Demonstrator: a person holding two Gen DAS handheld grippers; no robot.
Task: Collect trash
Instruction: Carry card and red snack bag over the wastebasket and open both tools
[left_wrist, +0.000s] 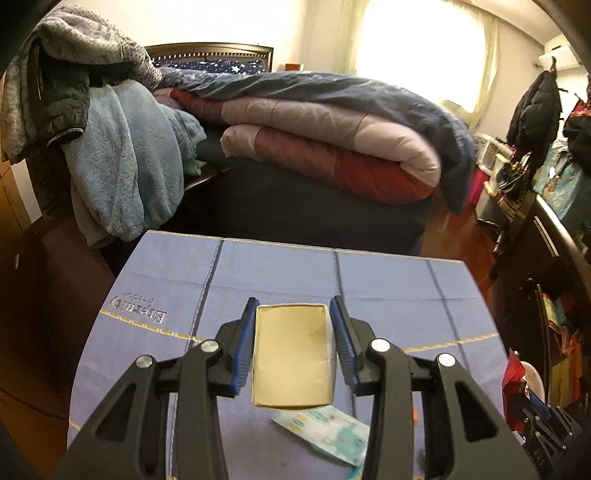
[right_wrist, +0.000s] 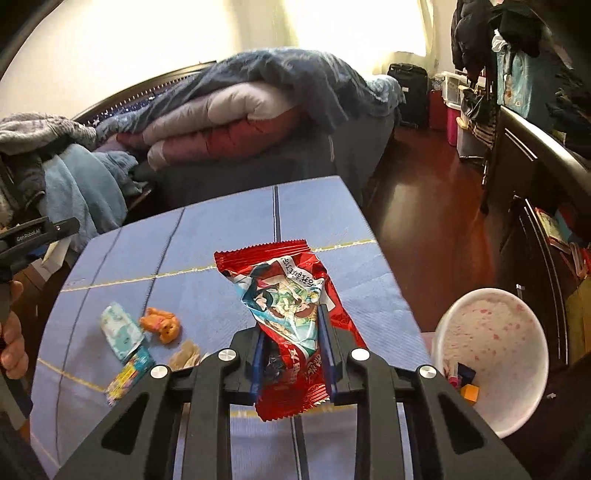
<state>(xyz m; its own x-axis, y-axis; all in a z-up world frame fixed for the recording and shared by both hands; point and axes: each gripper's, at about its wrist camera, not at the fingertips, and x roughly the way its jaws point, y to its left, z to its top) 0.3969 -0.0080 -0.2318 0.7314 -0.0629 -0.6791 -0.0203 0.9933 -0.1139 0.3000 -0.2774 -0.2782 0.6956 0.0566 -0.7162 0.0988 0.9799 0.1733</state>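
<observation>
Left wrist view: the left gripper (left_wrist: 294, 343) grips a small open box (left_wrist: 293, 360) between its blue pads (left_wrist: 242, 349), lifted above the table (left_wrist: 388, 291). The box's open mouth faces the camera, showing a plain yellowish inside; its long axis runs along the fingers, toward the top of the frame. On the blue tablecloth, left of centre, embroidered lettering appears upside down and reads "Eternity"; a smaller word beside it is too blurred to read. A pale printed packet (left_wrist: 325, 432) lies on the cloth under the box, at lower centre. A bed (left_wrist: 332, 144) with folded quilts fills the upper frame.

Right wrist view: the right gripper (right_wrist: 294, 354) is closed on a red wrapper (right_wrist: 286, 314) with a cartoon picture and non-Latin script that cannot be read. The wrapper's long axis runs up and slightly left from the fingers, its crimped end toward the far table edge. Only this view shows a white tub (right_wrist: 487, 362) at lower right, beside the table, with small coloured items inside. Also shown only here: an orange figure (right_wrist: 162, 324) beside the pale packet (right_wrist: 120, 328), a multicoloured wrapper (right_wrist: 129, 374) and a beige lump (right_wrist: 186, 355) at lower left. At the left edge, the other gripper's handle bears "GenRobot.AI", held by a hand (right_wrist: 13, 343).
</observation>
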